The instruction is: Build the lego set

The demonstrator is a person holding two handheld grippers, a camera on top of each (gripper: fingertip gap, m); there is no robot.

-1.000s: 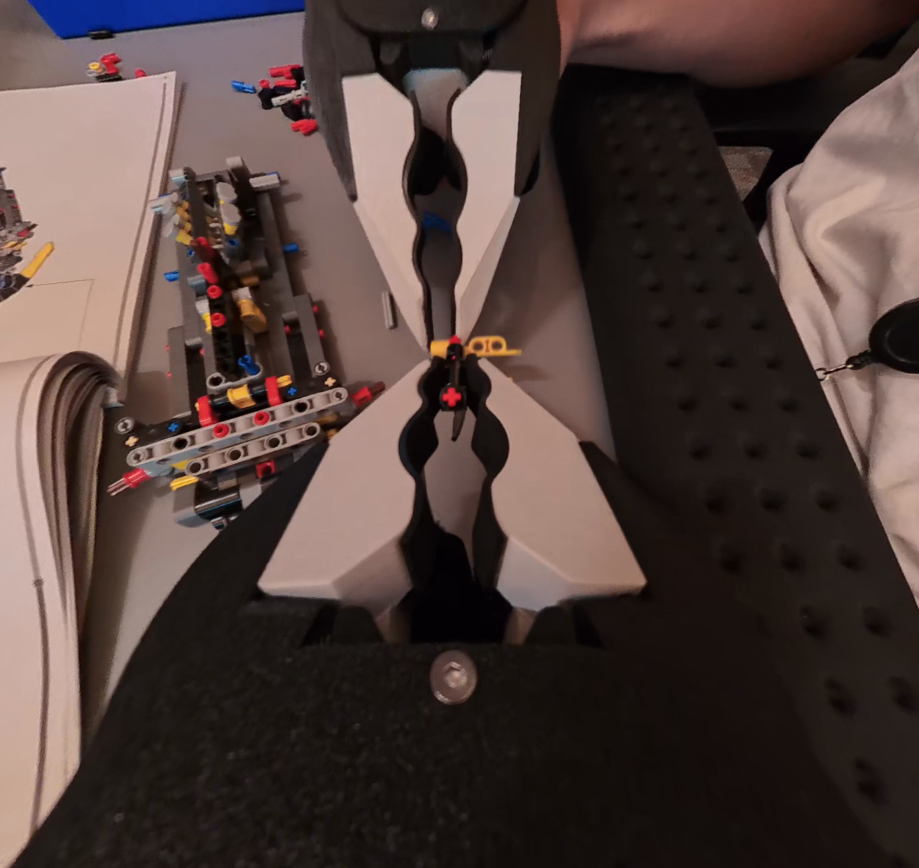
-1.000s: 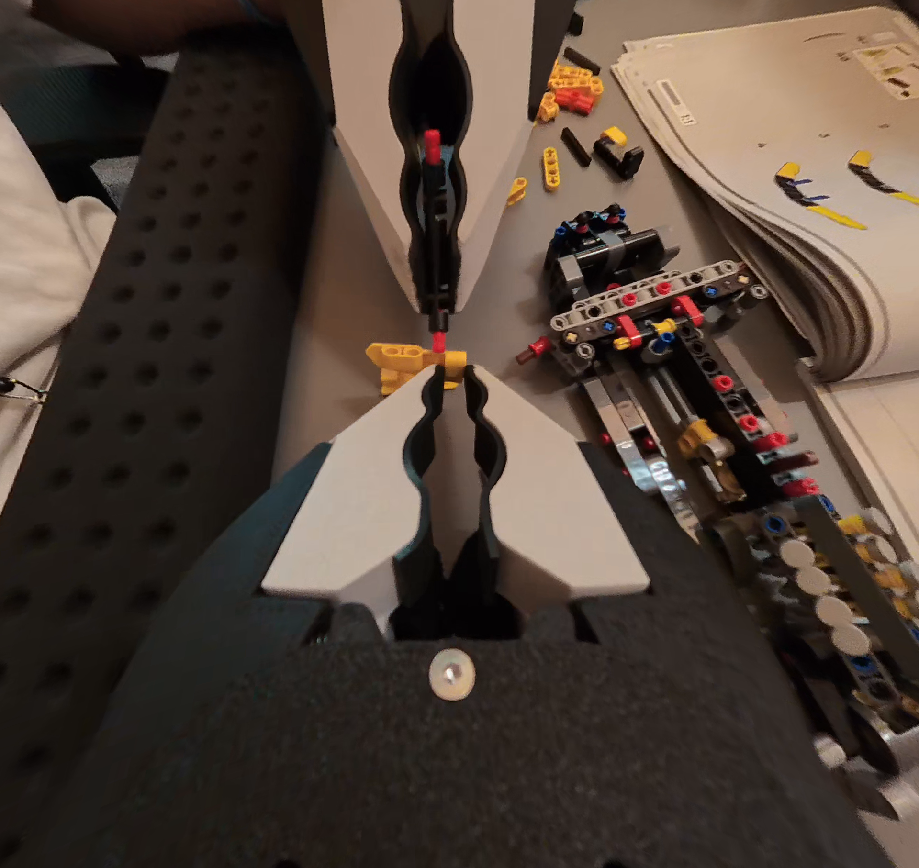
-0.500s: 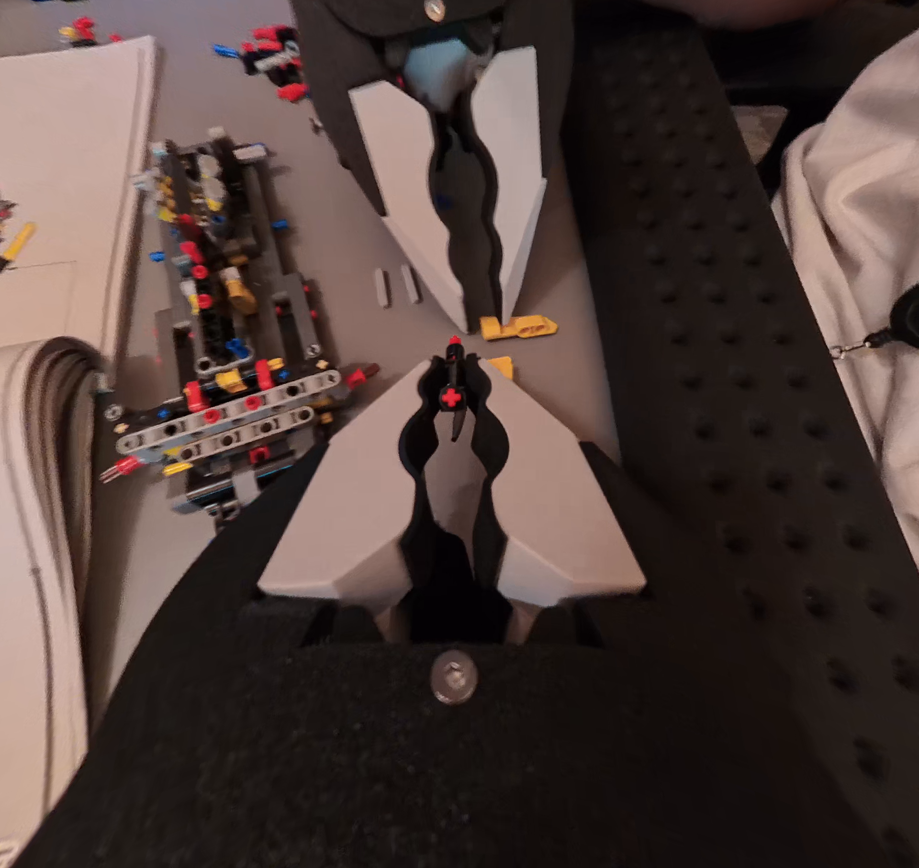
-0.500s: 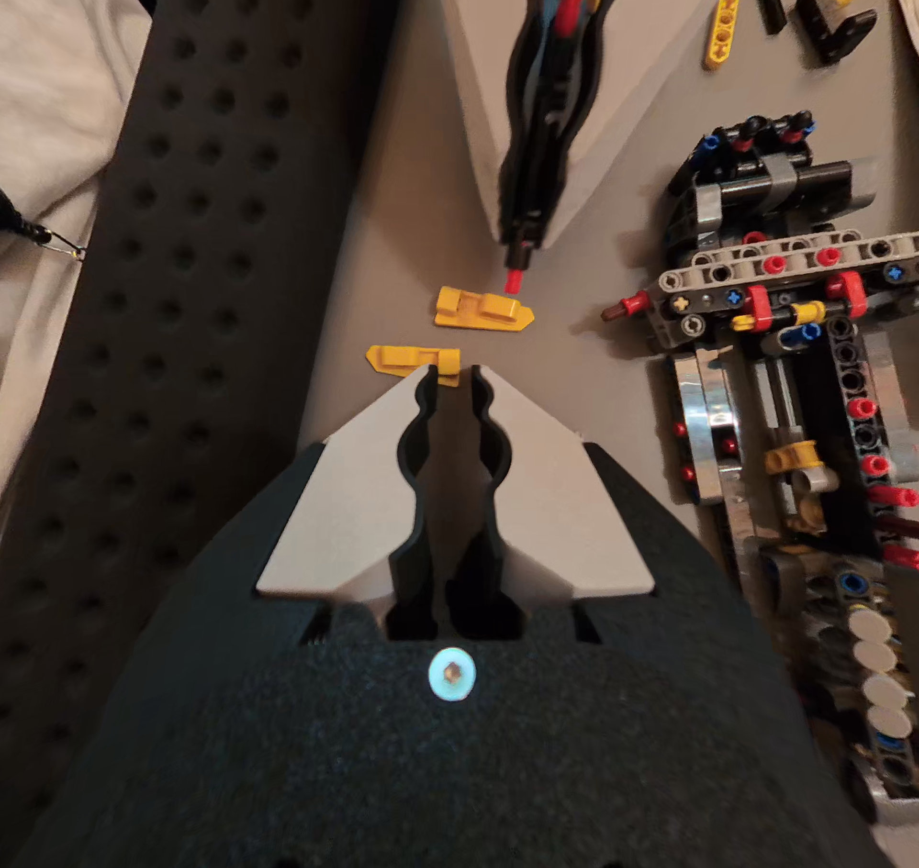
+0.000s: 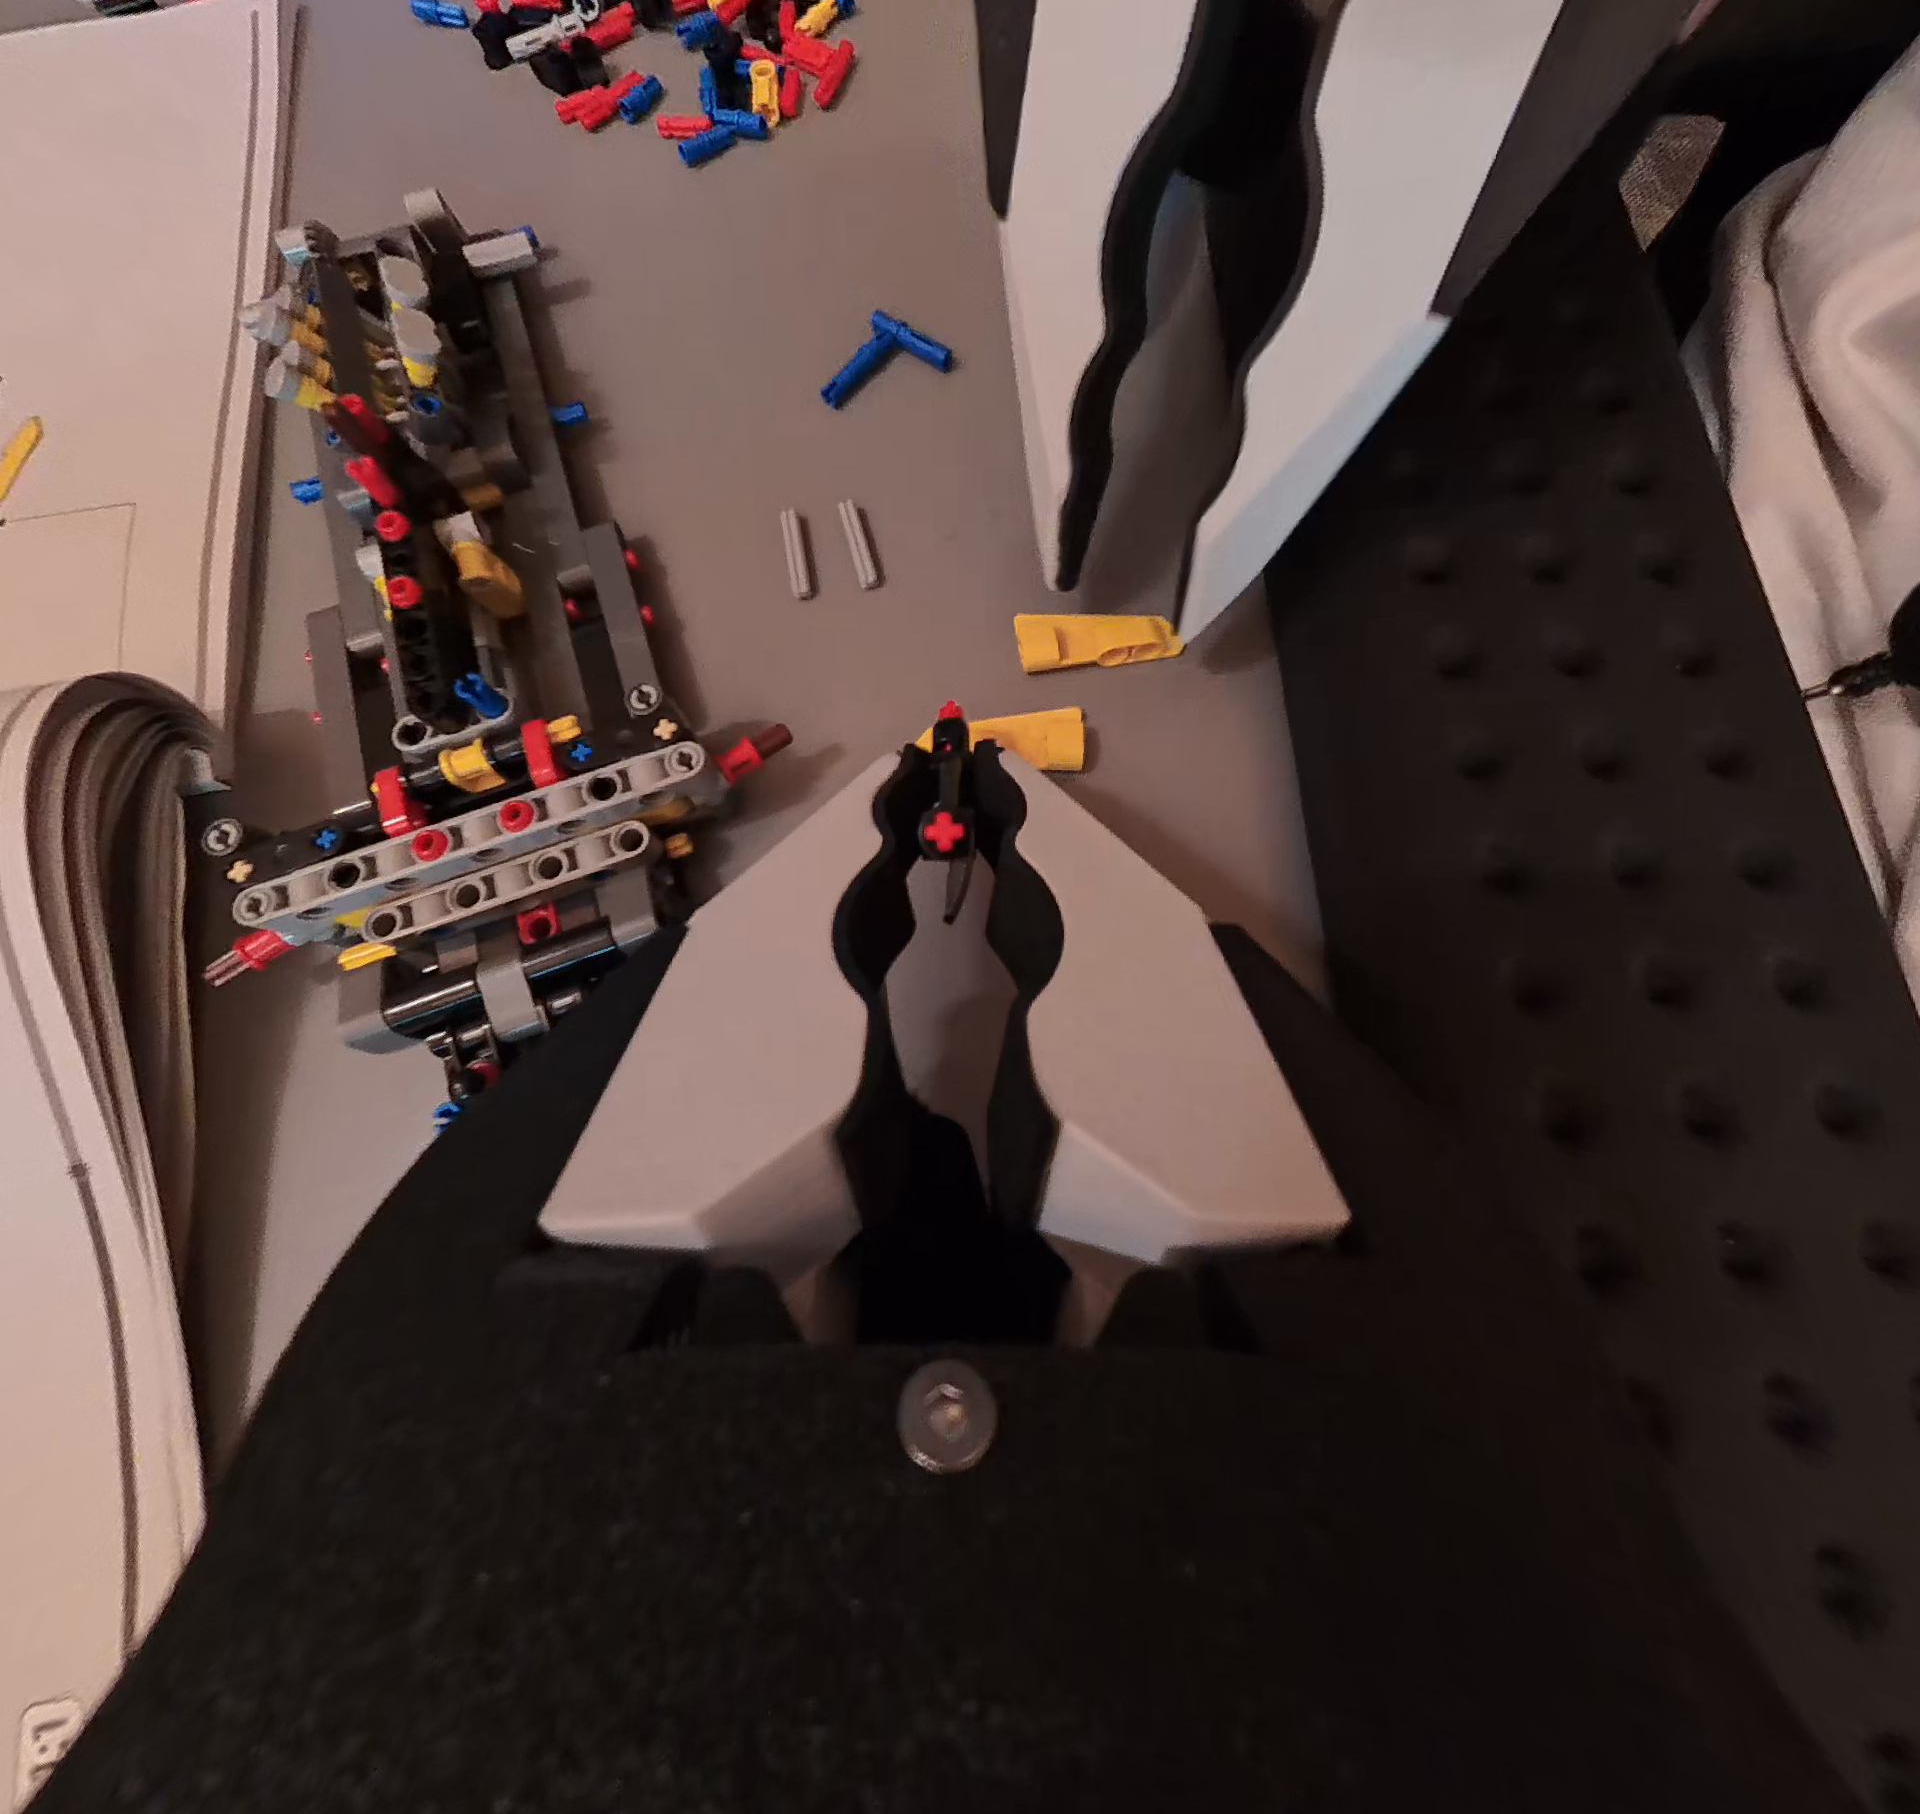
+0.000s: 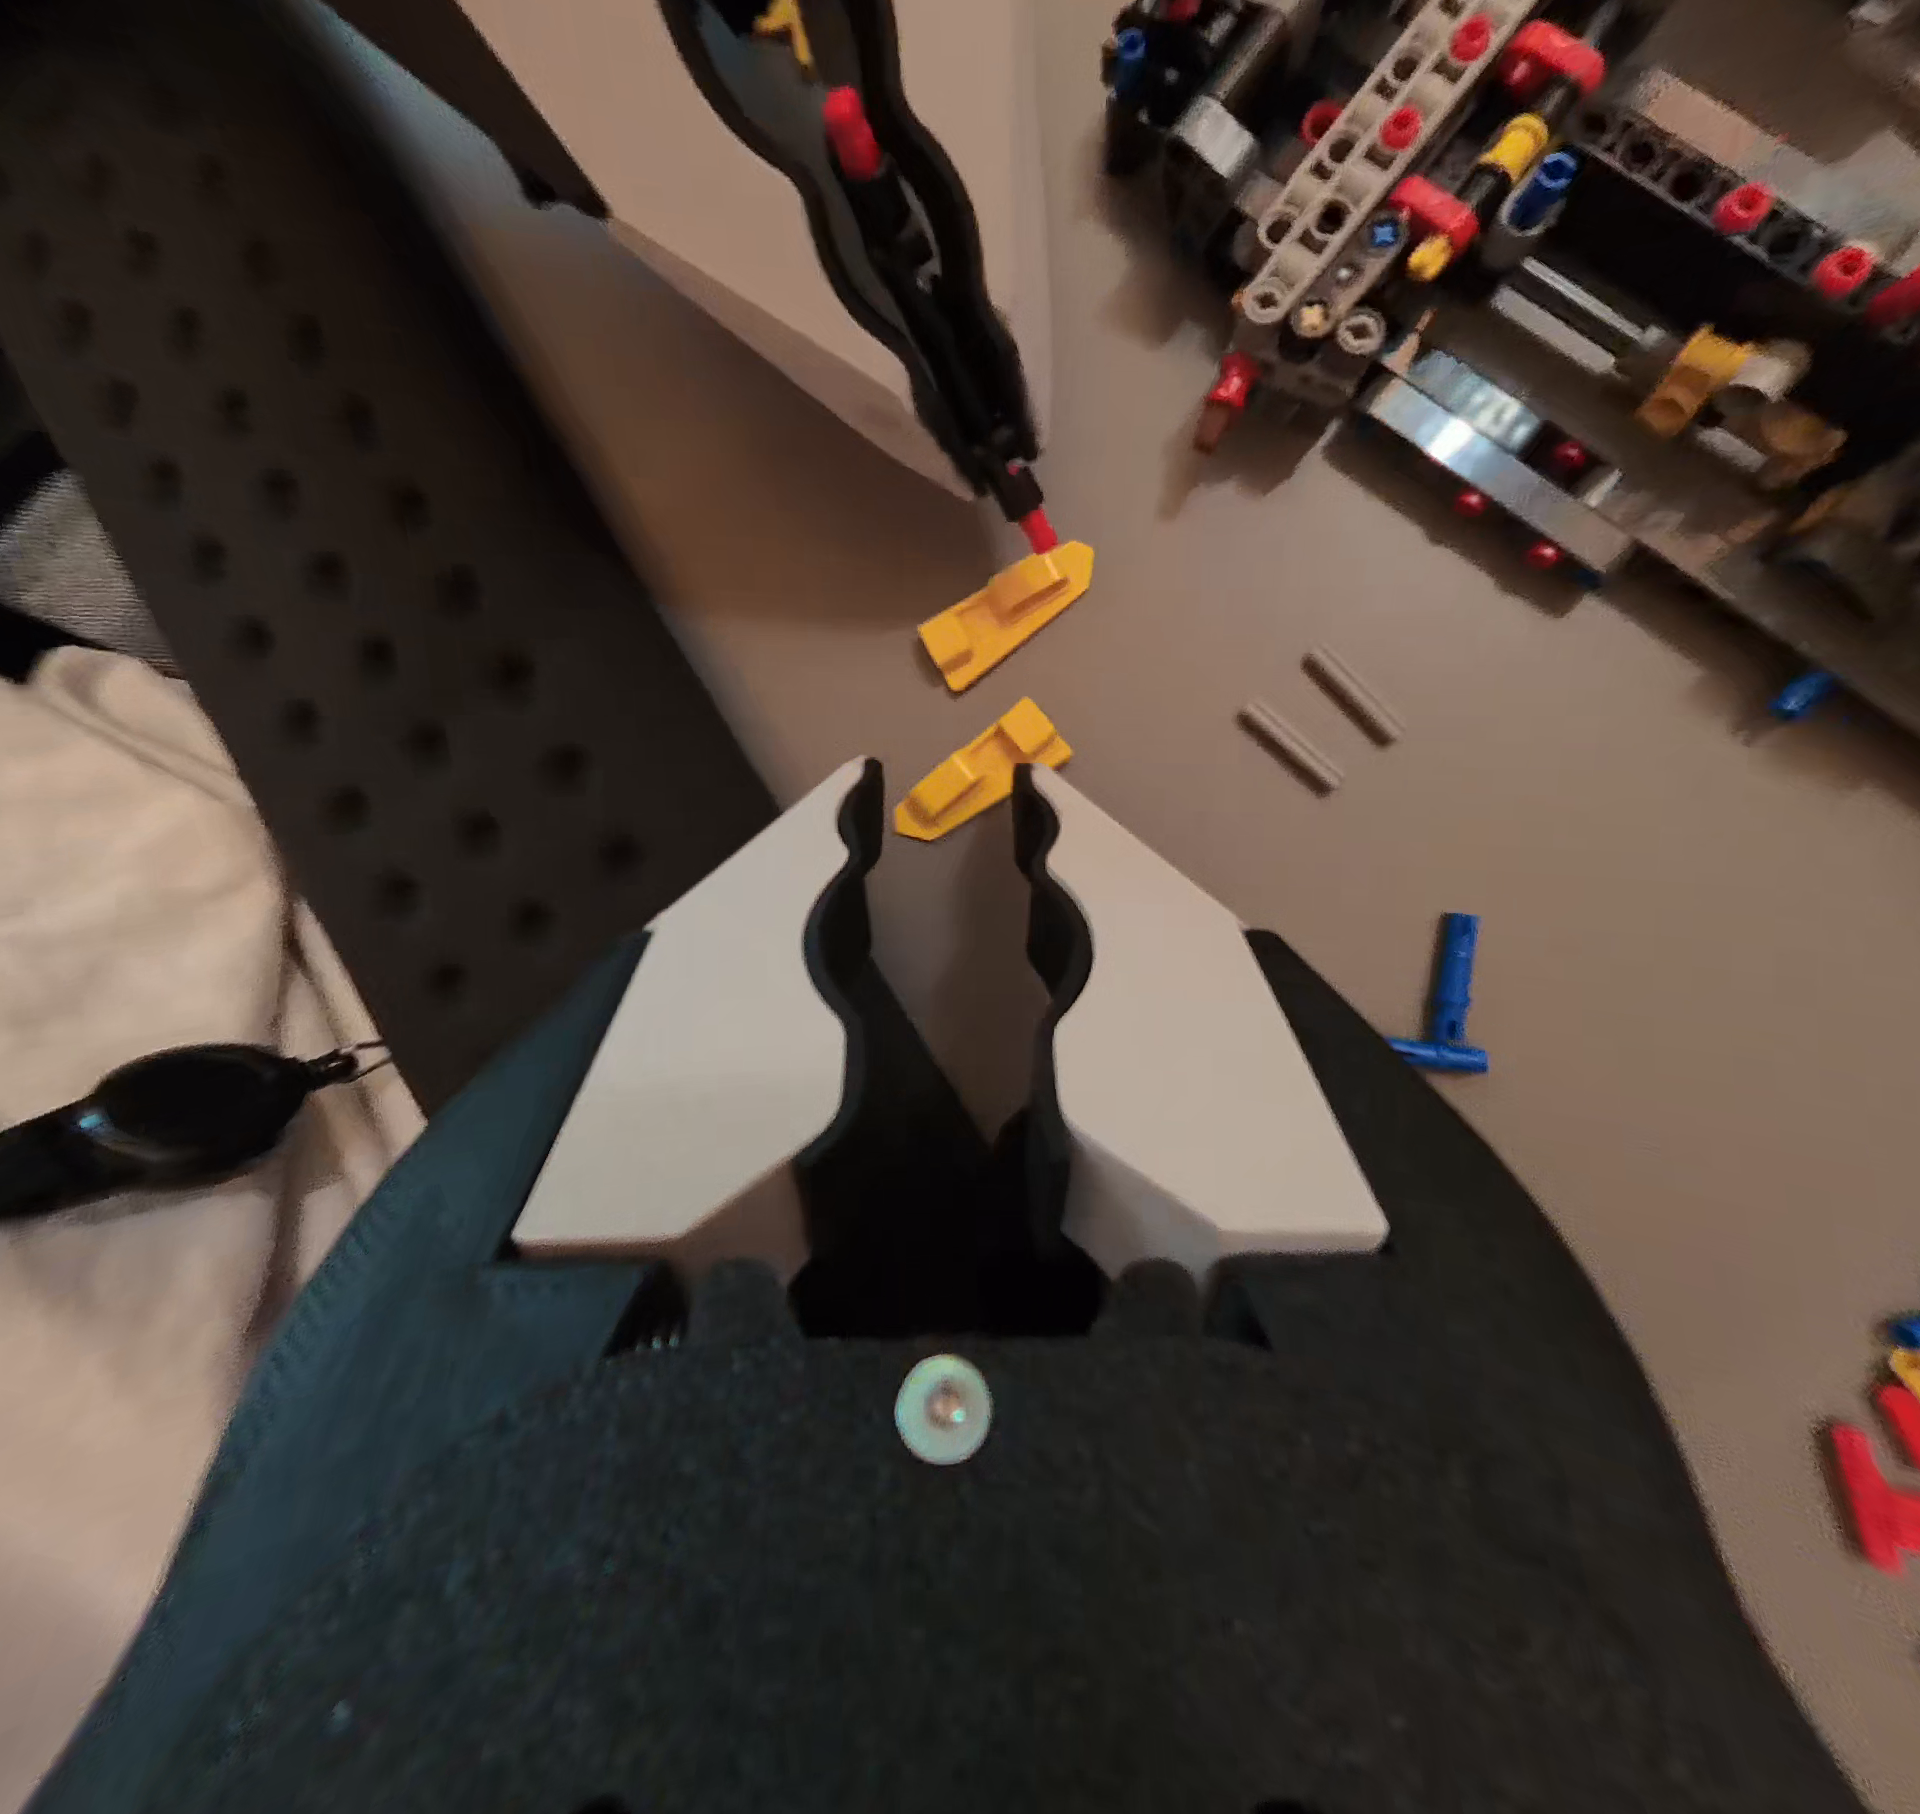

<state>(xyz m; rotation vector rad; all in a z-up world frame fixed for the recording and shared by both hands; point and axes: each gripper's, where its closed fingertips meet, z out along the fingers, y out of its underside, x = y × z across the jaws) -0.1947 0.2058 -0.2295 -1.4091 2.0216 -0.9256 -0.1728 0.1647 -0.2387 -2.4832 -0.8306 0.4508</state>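
Note:
My left gripper [image 5: 948, 762] is shut on a slim black piece with a red axle [image 5: 945, 808]; the axle's red tip pokes out past the fingertips. It also shows in the right wrist view [image 6: 987, 471], its red tip touching a yellow piece [image 6: 1008, 611] on the grey table. My right gripper [image 6: 945, 782] is open and empty, and a second yellow piece [image 6: 982, 772] lies on the table at the gap between its fingertips. In the left wrist view, the right gripper [image 5: 1127, 601] stands just above that piece [image 5: 1096, 640]. The partly built model [image 5: 447, 621] lies to the left.
An open instruction booklet [image 5: 104, 310] lies left of the model. A pile of loose pins [image 5: 686, 29] is at the back. Two grey axles [image 5: 831, 549] and a blue piece [image 5: 883, 356] lie near the grippers. A black dimpled mat [image 5: 1558, 829] borders the table. Left tips to right tips: about 5 cm.
The right gripper has opened and let go of the yellow piece, which now lies on the table. The two grippers have drawn apart. The left gripper still holds the black piece.

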